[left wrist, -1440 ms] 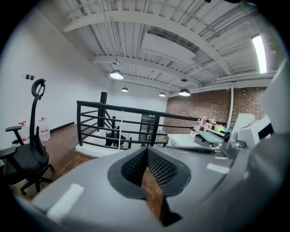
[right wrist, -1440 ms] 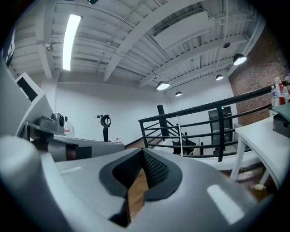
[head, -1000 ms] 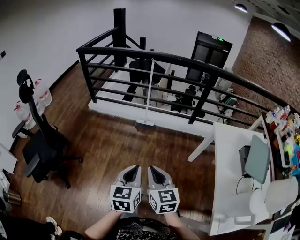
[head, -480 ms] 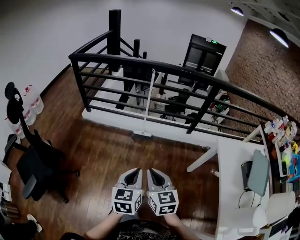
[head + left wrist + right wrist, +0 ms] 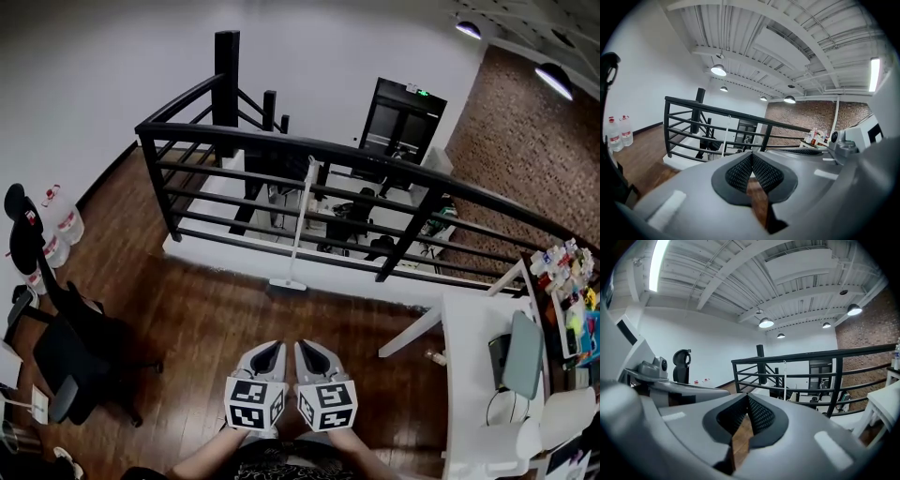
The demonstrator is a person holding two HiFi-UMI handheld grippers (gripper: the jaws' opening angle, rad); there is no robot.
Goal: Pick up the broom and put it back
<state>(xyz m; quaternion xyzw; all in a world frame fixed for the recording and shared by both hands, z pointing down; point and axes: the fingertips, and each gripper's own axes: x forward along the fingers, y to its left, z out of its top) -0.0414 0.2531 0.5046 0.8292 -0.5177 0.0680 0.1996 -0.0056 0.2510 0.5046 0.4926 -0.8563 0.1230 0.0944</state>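
The broom point(image 5: 299, 223) has a white handle and a flat white head. It stands on the wooden floor and leans against the black railing point(image 5: 309, 148), well ahead of both grippers. My left gripper point(image 5: 266, 349) and right gripper point(image 5: 312, 347) are held side by side low in the head view, both shut with nothing in them. Beyond the closed left gripper point(image 5: 751, 154), the left gripper view shows the broom point(image 5: 726, 133) against the rail. The broom point(image 5: 784, 379) also shows in the right gripper view, to the right of the closed right gripper point(image 5: 747, 397).
A black office chair point(image 5: 56, 349) stands at the left with water bottles point(image 5: 58, 227) by the wall. A white table point(image 5: 473, 375) with a grey screen point(image 5: 520, 354) fills the right. Behind the railing the floor drops to a lower level with desks.
The railing and broom have come closer and sit slightly lower in the head view; the chair has slid further left. Both grippers stay together and shut.
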